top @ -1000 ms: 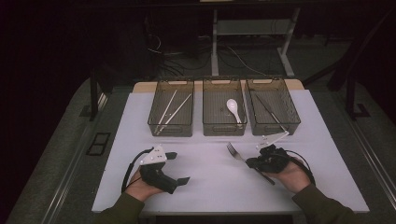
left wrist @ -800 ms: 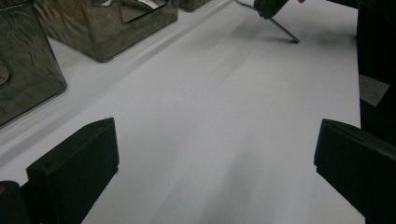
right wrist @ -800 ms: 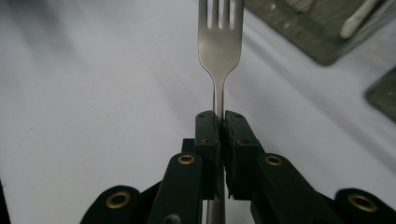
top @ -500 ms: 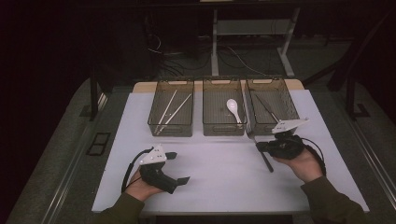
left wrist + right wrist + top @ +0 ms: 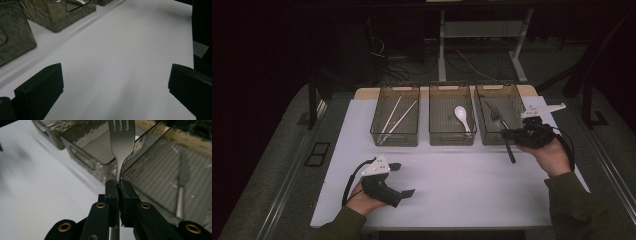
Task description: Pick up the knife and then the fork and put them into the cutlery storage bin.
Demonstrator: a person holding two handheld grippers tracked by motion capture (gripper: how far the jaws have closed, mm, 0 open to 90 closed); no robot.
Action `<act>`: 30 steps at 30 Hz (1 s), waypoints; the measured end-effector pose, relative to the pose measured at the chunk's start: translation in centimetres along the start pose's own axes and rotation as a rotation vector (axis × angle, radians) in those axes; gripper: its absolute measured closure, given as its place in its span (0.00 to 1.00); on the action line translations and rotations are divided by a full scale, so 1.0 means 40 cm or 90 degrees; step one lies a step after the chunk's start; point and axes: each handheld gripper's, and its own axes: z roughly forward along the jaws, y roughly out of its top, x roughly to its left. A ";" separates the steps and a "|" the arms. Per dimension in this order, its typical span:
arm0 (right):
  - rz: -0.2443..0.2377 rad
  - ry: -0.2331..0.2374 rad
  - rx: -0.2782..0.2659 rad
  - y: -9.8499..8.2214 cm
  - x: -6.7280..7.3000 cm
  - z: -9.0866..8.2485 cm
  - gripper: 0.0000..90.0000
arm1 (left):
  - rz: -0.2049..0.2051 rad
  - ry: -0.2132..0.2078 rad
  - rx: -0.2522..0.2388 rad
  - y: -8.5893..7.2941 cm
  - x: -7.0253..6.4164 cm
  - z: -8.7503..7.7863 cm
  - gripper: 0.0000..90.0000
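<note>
My right gripper (image 5: 508, 134) is shut on a metal fork (image 5: 510, 150) and holds it in the air at the front of the right bin (image 5: 493, 87). In the right gripper view the jaws (image 5: 119, 186) pinch the fork's neck. The fork's tines (image 5: 121, 135) point out over the bin walls. The fork's handle hangs down over the white table (image 5: 462, 180). My left gripper (image 5: 403, 178) rests on the table at the front left, open, with nothing between its jaws (image 5: 115, 85).
Three clear bins stand in a row at the back. The left bin (image 5: 394, 141) holds chopsticks (image 5: 396, 117), the middle bin (image 5: 452, 141) a white spoon (image 5: 462, 116). A knife (image 5: 180, 187) lies in the right bin.
My right gripper has risen from the table with the fork in it and moved right and away, up to the right bin. The left gripper has stayed put.
</note>
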 end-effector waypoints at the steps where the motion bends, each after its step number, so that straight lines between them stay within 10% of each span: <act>1: -0.001 -0.008 -0.001 0.012 -0.007 -0.005 0.95 | 0.001 0.000 0.000 0.000 0.000 0.000 0.00; 30: 0.008 -0.110 -0.049 0.171 -0.146 0.008 0.95 | 0.003 0.000 0.003 0.000 -0.001 0.000 0.00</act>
